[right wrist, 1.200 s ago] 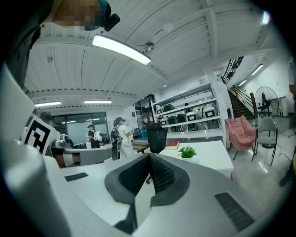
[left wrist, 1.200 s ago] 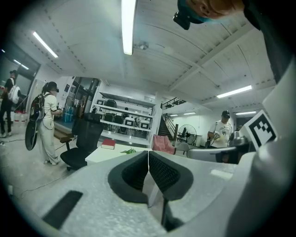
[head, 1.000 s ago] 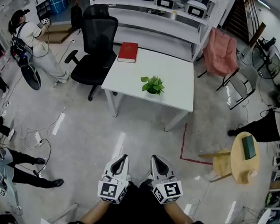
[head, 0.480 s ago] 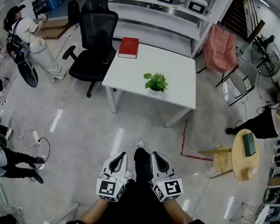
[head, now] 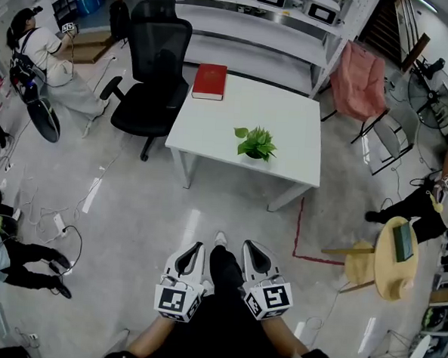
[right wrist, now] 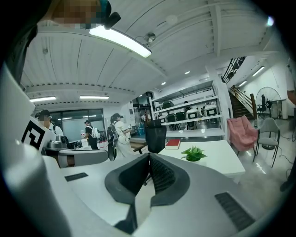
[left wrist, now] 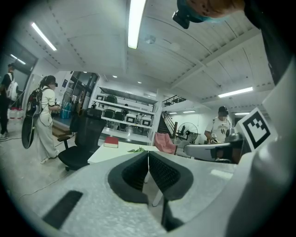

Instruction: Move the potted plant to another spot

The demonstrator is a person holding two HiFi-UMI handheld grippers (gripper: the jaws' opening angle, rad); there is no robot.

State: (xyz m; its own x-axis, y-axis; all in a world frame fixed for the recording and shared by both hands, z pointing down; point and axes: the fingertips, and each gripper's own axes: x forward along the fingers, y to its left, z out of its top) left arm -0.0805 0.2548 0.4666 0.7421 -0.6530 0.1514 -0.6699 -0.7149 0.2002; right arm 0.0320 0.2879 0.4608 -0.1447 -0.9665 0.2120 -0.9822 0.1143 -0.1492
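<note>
Standing well ahead of the two claws: one potted plant (head: 256,142) and one red book (head: 209,82) on one white counter (head: 291,126). Left claw (head: 195,250) and right claw (head: 250,252) are each pressed closed, gripping nothing.

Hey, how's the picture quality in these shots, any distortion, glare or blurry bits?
Head view: strong fisheye curving, white table and potted plant sharp, even light, soft shadows. Left gripper view: dark rounded corners, ceiling light blown out, shut left claw filling the lower frame. Right gripper view: same dark corners, a mosaic patch top left, potted plant clear beyond the shut right claw.
</note>
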